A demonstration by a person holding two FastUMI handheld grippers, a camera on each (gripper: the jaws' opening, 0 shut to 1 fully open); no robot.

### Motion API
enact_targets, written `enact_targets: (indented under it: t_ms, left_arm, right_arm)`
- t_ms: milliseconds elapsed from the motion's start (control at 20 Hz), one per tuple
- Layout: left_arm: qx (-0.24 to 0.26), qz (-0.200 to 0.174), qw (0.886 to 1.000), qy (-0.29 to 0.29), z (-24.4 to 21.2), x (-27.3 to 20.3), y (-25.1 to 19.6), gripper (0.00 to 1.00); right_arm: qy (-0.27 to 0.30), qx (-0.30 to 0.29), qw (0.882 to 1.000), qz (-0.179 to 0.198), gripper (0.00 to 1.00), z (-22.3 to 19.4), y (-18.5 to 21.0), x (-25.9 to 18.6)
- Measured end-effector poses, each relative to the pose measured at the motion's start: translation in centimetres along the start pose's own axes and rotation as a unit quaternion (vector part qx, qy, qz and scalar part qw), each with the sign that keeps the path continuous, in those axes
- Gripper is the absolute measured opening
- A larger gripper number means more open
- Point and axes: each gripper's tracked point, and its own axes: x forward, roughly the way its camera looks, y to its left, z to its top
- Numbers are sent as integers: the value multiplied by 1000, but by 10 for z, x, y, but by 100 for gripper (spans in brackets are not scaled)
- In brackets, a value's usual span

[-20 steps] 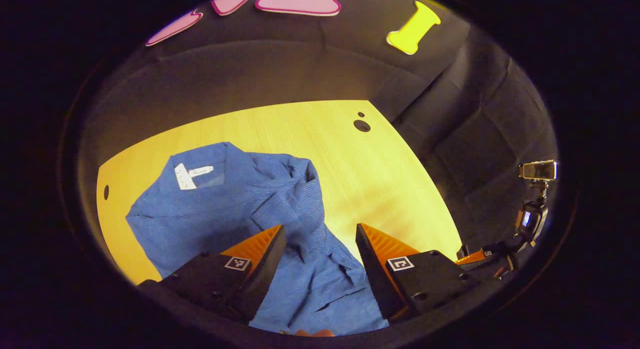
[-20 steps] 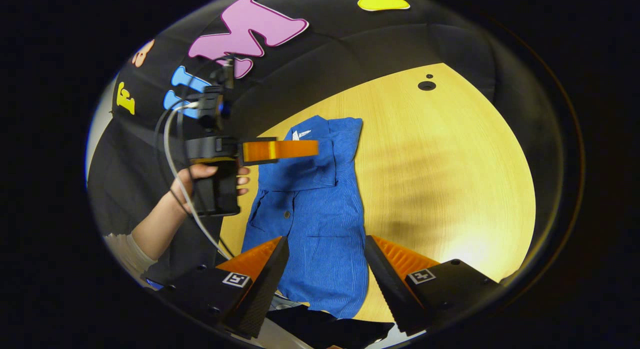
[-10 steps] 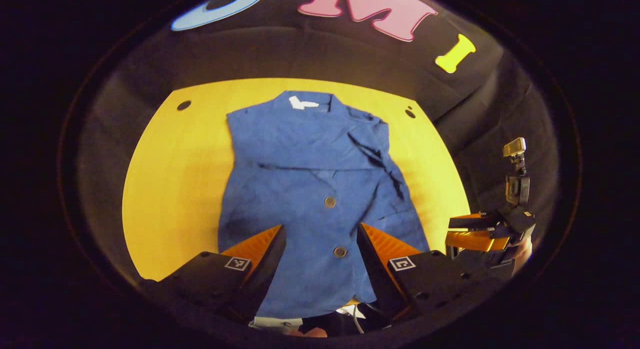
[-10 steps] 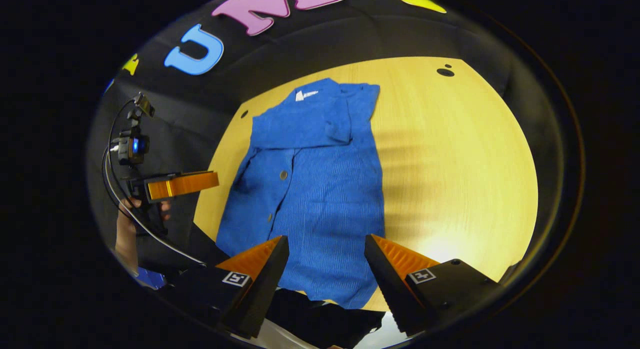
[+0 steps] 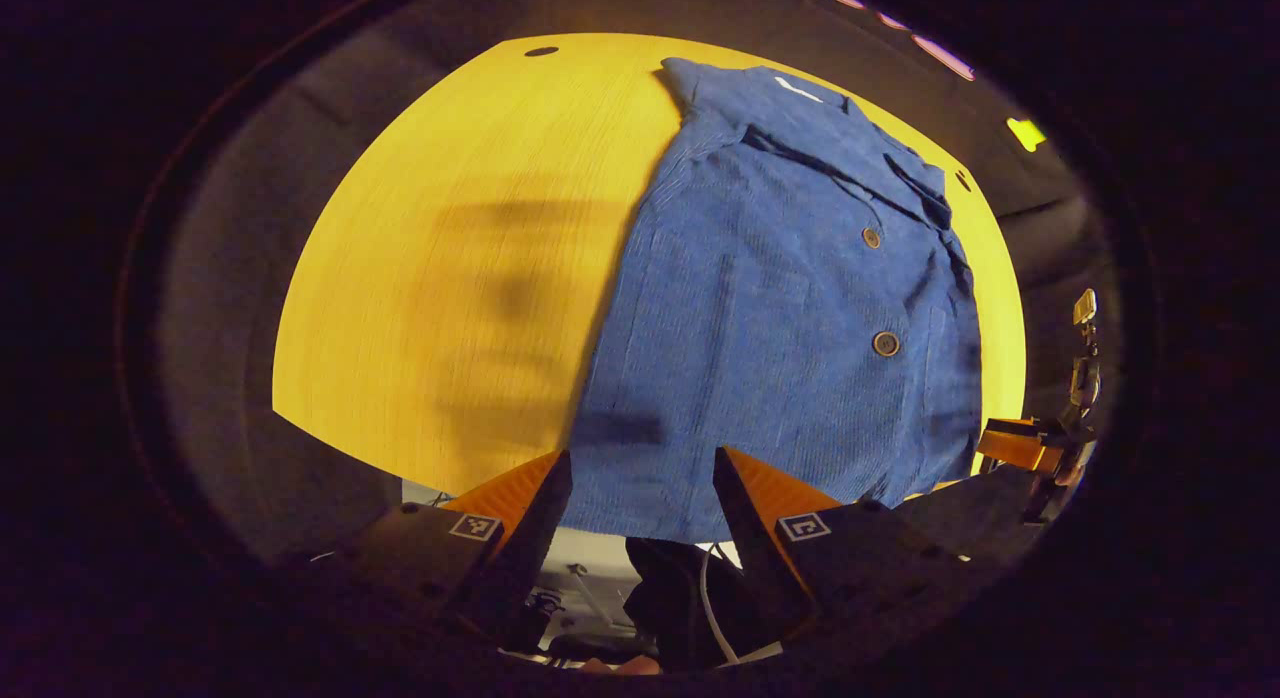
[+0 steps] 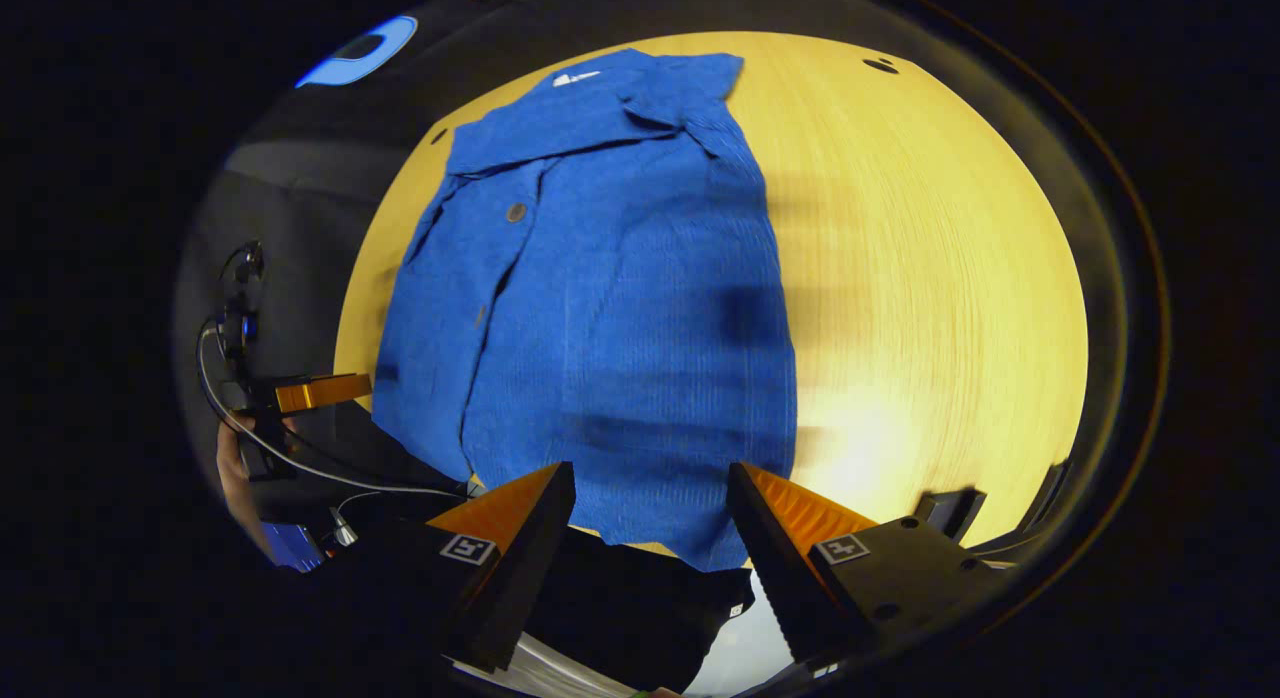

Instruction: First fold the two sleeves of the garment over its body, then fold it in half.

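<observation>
Blue shirt (image 5: 780, 318) lies flat on yellow table (image 5: 450, 258).

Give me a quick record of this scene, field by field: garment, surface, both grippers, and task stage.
garment: blue button-up shirt, lying flat, both sleeves folded over its body, collar at the far end
surface: round yellow wooden table
left gripper: jaws open, above the shirt's near hem, holding nothing
right gripper: jaws open, above the near hem, holding nothing
task stage: sleeves folded; fold in half not yet done
</observation>
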Motion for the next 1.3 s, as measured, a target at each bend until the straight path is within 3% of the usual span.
enact_targets:
  t_ms: [200,300,650,800,1050,1150,1250,1300]
  left_arm:
    - [17,34,999,25,-8,19,20,83]
    - [16,30,999,36,-9,24,15,83]
    - [22,31,998,52,-11,39,7,83]
    - [26,42,997,56,-10,40,4,83]
    - [29,45,996,67,-11,43,4,83]
    - [17,45,997,68,-12,44,2,84]
    - [2,37,996,81,-13,44,-4,82]
    - [-2,31,996,84,-13,39,-8,67]
  right_arm:
    - [20,41,999,-17,99,-12,-14,9]
    - [31,51,998,-30,99,-17,-23,12]
    - [64,39,993,-91,99,-28,-51,21]
    - [63,48,992,-96,98,-26,-48,23]
    - [70,14,986,-149,94,-28,-52,28]
    - [70,10,986,-149,93,-29,-50,27]
    - [68,7,988,-136,85,-27,-45,30]
    - [62,20,991,-115,65,-26,-37,33]
